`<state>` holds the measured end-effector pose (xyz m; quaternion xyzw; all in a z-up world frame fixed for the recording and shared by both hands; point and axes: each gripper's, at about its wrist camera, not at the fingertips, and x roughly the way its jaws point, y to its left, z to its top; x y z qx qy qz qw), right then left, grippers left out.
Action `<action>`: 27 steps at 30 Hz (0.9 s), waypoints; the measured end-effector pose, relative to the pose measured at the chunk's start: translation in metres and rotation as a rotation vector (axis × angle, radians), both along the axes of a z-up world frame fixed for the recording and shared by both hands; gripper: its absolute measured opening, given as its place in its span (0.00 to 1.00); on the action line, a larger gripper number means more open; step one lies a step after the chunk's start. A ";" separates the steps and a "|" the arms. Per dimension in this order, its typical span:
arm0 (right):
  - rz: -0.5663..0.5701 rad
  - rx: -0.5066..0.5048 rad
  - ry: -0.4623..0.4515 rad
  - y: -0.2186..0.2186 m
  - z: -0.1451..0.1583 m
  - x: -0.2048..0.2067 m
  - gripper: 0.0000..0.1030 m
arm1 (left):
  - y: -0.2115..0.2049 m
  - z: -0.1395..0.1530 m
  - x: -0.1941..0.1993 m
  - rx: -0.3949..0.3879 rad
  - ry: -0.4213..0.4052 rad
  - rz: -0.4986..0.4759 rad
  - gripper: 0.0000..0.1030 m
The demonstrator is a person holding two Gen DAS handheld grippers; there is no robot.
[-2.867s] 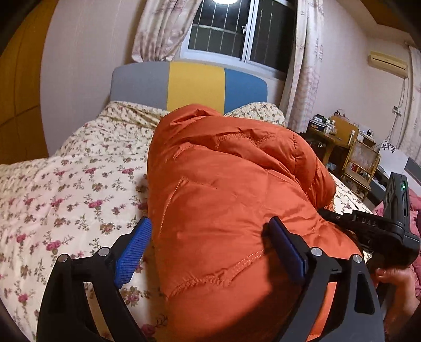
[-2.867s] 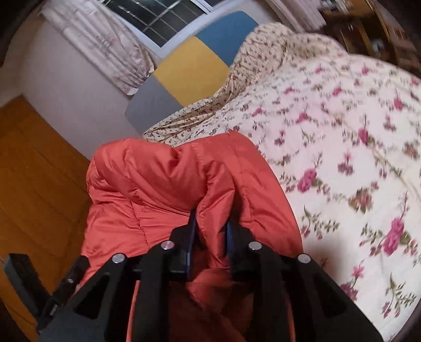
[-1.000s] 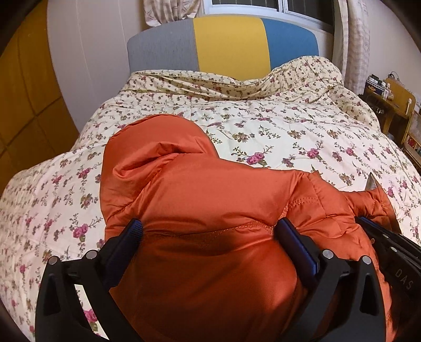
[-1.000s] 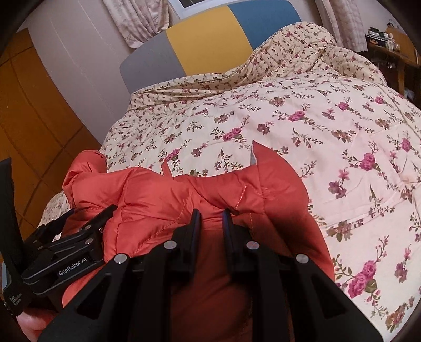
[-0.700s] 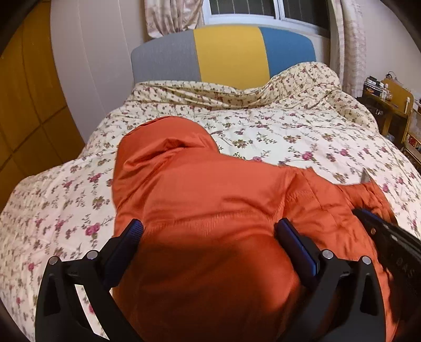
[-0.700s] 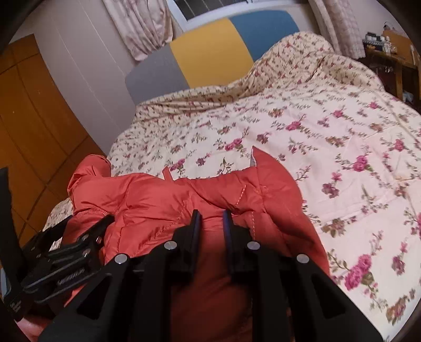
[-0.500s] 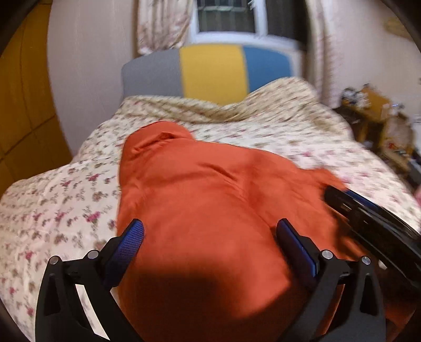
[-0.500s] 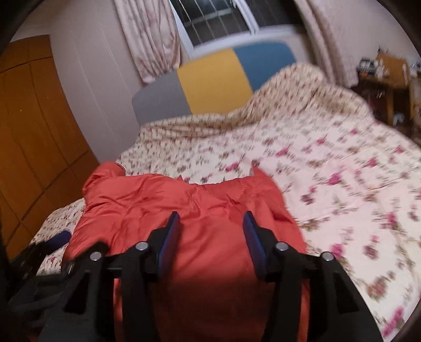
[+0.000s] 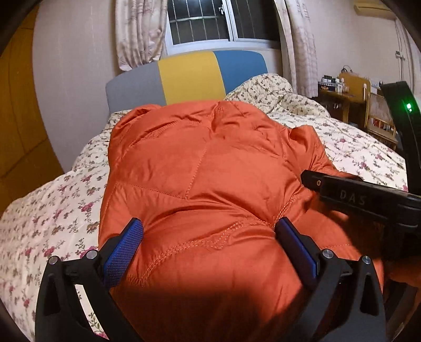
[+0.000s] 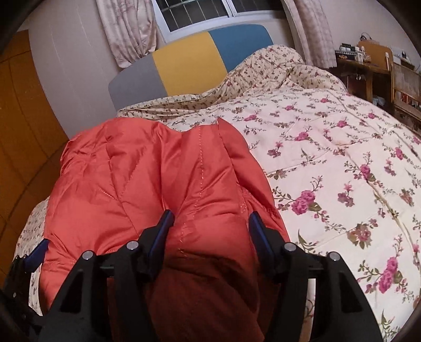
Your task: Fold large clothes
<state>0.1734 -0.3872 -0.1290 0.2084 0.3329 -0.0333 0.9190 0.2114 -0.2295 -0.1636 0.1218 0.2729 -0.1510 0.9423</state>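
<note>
Orange puffer jacket bunched on floral quilt of bed, filling centre and lower frame in both views. Left hand-held gripper released, blue pads spread wide either side of jacket hem. Right hand-held gripper also released, jaws apart over jacket fold. Grey-yellow-blue headboard upper centre; wooden desk upper right.

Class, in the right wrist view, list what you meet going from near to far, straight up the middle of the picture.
Right hand-held gripper → orange puffer jacket → floral quilt → grey, yellow and blue headboard → barred window.
</note>
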 end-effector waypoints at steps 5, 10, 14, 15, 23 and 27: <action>-0.001 0.032 -0.011 -0.003 0.006 -0.014 0.59 | 0.006 0.006 -0.009 -0.015 0.001 -0.010 0.97; -0.007 0.135 -0.007 -0.012 0.014 -0.046 0.64 | 0.029 0.011 -0.034 -0.084 0.022 -0.044 0.97; -0.003 0.154 -0.009 -0.010 0.022 -0.072 0.65 | 0.045 0.014 -0.054 -0.140 0.067 -0.059 0.97; -0.001 0.145 0.003 -0.007 0.023 -0.078 0.66 | 0.046 0.014 -0.057 -0.144 0.072 -0.066 0.97; 0.022 0.041 0.066 0.010 0.005 -0.090 0.70 | 0.028 -0.001 -0.065 0.024 0.078 -0.109 0.97; 0.034 0.137 0.070 -0.009 0.017 -0.086 0.81 | 0.044 0.016 -0.056 -0.050 0.147 -0.144 0.97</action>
